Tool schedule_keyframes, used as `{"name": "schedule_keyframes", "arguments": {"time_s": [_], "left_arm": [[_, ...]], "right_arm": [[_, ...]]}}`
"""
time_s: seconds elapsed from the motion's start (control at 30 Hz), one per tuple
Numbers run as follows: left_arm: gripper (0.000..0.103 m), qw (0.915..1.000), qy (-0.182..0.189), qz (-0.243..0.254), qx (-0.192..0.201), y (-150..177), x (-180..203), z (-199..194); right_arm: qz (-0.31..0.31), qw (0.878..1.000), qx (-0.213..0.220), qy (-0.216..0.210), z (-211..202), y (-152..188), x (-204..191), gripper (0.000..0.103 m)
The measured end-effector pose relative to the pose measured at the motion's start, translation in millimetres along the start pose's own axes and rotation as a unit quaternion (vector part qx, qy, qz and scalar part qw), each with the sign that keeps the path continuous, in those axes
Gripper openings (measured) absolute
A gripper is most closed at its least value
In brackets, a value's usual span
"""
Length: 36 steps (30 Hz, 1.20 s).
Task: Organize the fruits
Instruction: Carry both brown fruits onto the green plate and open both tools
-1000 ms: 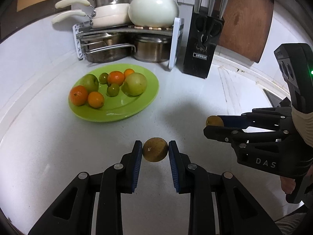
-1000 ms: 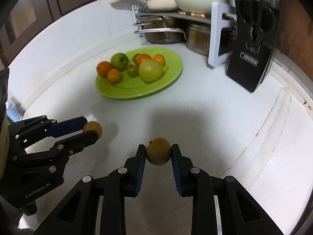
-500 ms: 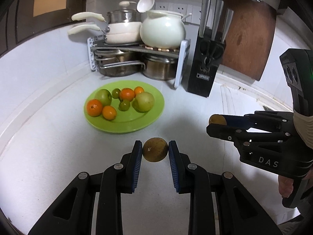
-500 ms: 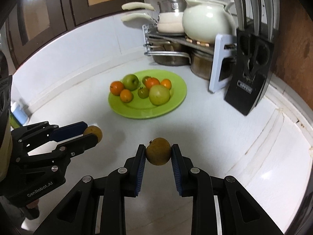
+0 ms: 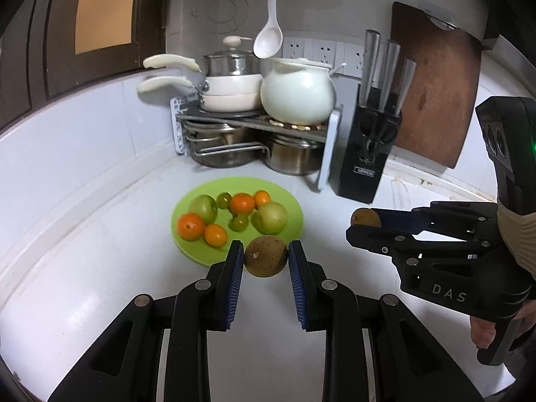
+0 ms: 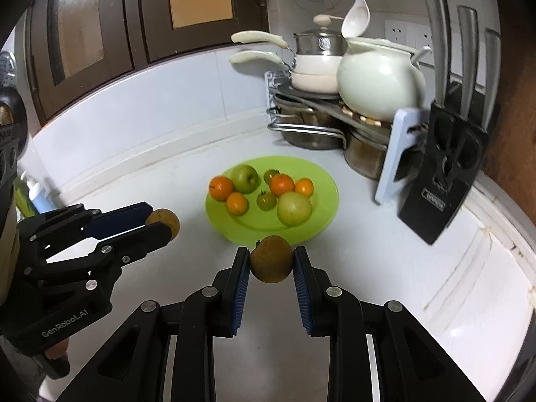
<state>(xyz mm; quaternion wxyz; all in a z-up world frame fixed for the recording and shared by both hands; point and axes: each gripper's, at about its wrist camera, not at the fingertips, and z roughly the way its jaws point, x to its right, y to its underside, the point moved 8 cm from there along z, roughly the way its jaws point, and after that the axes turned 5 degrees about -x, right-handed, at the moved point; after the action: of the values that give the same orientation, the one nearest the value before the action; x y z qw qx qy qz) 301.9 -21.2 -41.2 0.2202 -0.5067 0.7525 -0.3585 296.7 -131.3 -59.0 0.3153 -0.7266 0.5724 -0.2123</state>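
Each gripper carries a round brown fruit above the white counter. My left gripper point(image 5: 266, 257) is shut on one brown fruit point(image 5: 266, 256), just short of the green plate point(image 5: 288, 201). My right gripper point(image 6: 271, 259) is shut on a second brown fruit point(image 6: 271, 258); in the left wrist view that fruit point(image 5: 365, 217) shows at the right. The left gripper's fruit point(image 6: 164, 222) shows at the left of the right wrist view. The green plate point(image 6: 321, 181) holds several oranges, two green apples and small green tomatoes.
Behind the plate a metal rack point(image 5: 254, 124) carries white pans and a white pot point(image 5: 298, 95), with steel pots below. A black knife block point(image 5: 368, 154) and a wooden board point(image 5: 435, 83) stand at the right. Dark cabinets point(image 6: 100, 26) line the left wall.
Both grippers have risen with their fruits still held. The plate, rack and wall now sit lower and smaller in both views, and the hanging ladle and hooks have come into sight.
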Motion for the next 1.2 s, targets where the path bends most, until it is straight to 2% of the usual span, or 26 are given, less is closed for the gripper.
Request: {"name": "schedule_keyframes", "arguments": {"time_s": [0.27, 0.5, 0.9, 1.2], "left_arm": [[0.028, 0.9999, -0.014, -0.001, 0.005, -21.8, -14.9, 7.0], [0.028, 0.9998, -0.019, 0.006, 0.005, -43.6, -27.7, 23.8], [0.028, 0.9996, -0.009, 0.013, -0.025, -74.5, -45.1, 84.9], [0.028, 0.9978, -0.002, 0.006, -0.066, -87.3, -63.9, 145.9]], "right_arm": [[-0.011, 1.000, 0.021, -0.001, 3.5, -29.2, -3.8, 0.028], [-0.009, 1.000, 0.018, -0.002, 21.0, -54.7, 0.9, 0.028], [-0.007, 1.000, 0.000, 0.006, 71.5, -85.6, 20.9, 0.028], [-0.005, 0.999, -0.038, 0.006, 130.5, -103.3, 40.1, 0.028]]}}
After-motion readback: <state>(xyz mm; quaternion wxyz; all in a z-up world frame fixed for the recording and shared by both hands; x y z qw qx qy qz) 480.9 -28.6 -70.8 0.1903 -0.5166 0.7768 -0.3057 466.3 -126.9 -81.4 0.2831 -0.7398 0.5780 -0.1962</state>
